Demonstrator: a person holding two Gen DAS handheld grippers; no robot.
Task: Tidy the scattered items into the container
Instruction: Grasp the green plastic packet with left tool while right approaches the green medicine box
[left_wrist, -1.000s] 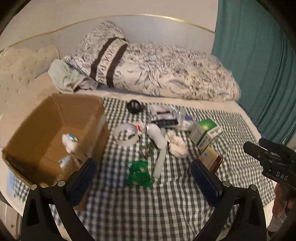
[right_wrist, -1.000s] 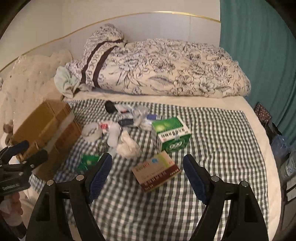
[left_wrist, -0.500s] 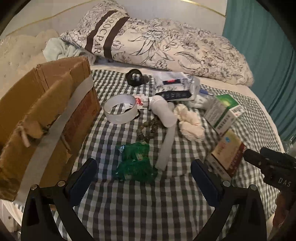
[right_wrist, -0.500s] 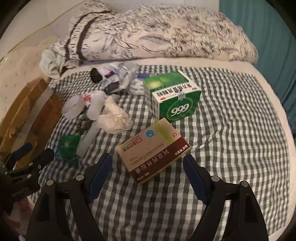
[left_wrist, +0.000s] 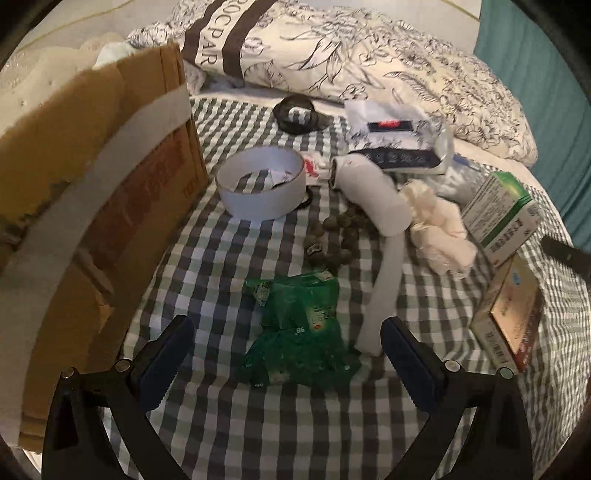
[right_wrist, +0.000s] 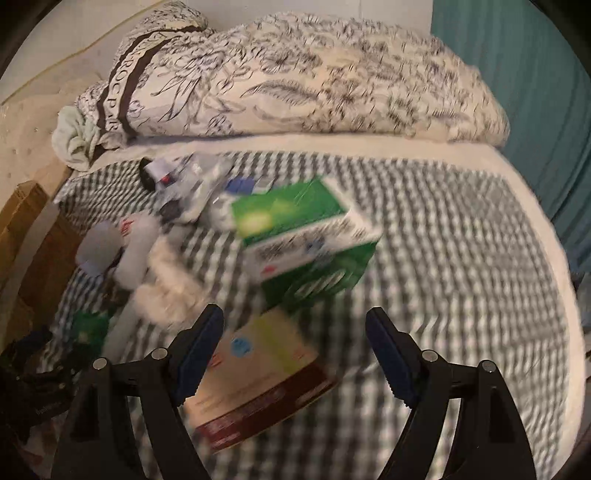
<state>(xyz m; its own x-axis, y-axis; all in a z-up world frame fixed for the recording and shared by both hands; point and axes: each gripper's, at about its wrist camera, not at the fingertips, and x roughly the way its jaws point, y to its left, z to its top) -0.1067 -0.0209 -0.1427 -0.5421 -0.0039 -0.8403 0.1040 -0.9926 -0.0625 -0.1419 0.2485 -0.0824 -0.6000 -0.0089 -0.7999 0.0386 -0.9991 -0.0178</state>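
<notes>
Left gripper (left_wrist: 286, 350): I see my jaws spread wide and holding nothing; the green sachets (left_wrist: 295, 332) lie on the cloth between the two pads, neither pad touching them.
Right gripper (right_wrist: 293, 349): my jaws stand wide apart too, straddling the tan and maroon box (right_wrist: 258, 384); its left finger overlaps the box's edge, and I cannot tell whether it touches.
Cardboard box (left_wrist: 85, 206): this is the container, at the left of the scattered things; I only see its outer wall and taped flap, so its inside is hidden from me.
Blur: my right view is smeared, so the print on the green and white carton (right_wrist: 306, 240) is unreadable.
Cut off: the far end of the white strip (left_wrist: 384, 291) vanishes behind my right-hand pad in the left view.
Half hidden: the dark beads (left_wrist: 336, 240) run under the white roll (left_wrist: 369, 195); the tape ring (left_wrist: 262, 186) covers part of a dark loop.
Hard to make out: the clear packet (left_wrist: 395, 144) is a jumble, contents unclear.
Checked cloth (left_wrist: 295, 424): everything sits on it.
</notes>
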